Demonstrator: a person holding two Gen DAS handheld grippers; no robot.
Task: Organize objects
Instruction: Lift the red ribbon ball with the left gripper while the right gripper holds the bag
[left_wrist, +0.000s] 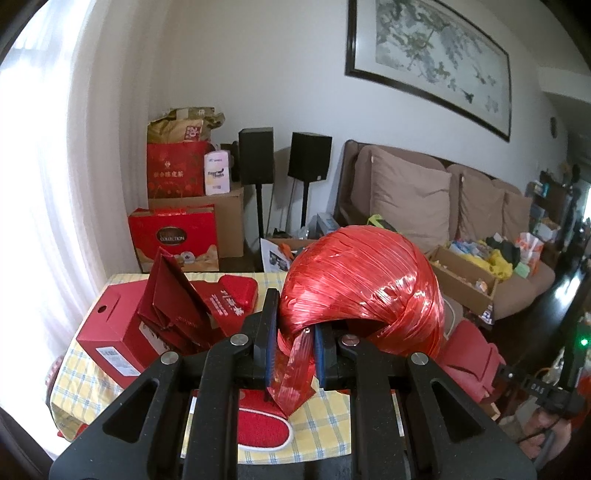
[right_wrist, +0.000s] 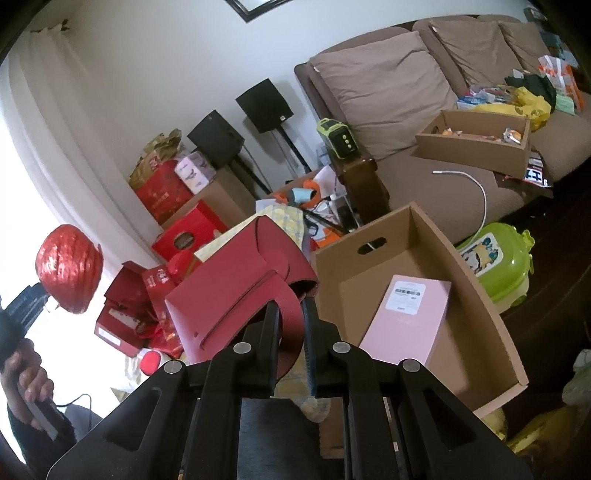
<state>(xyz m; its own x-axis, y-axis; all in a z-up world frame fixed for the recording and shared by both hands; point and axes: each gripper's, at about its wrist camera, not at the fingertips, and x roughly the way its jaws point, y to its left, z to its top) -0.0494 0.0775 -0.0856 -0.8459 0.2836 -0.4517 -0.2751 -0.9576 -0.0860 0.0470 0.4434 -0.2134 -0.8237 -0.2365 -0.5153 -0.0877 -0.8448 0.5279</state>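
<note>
Left gripper (left_wrist: 291, 354): fingers pinch the loose end of a ball of red plastic twine (left_wrist: 362, 288), which is held up clear of the worktop (left_wrist: 325, 421) with its yellow checked cloth. Right gripper (right_wrist: 291, 332): fingers pinch the strap of a red bag (right_wrist: 240, 280), carried just beside an open cardboard box (right_wrist: 476, 295). A pink box (right_wrist: 406, 314) lies inside the cardboard box. Red gift boxes (left_wrist: 110, 328) stand on the worktop's left side.
</note>
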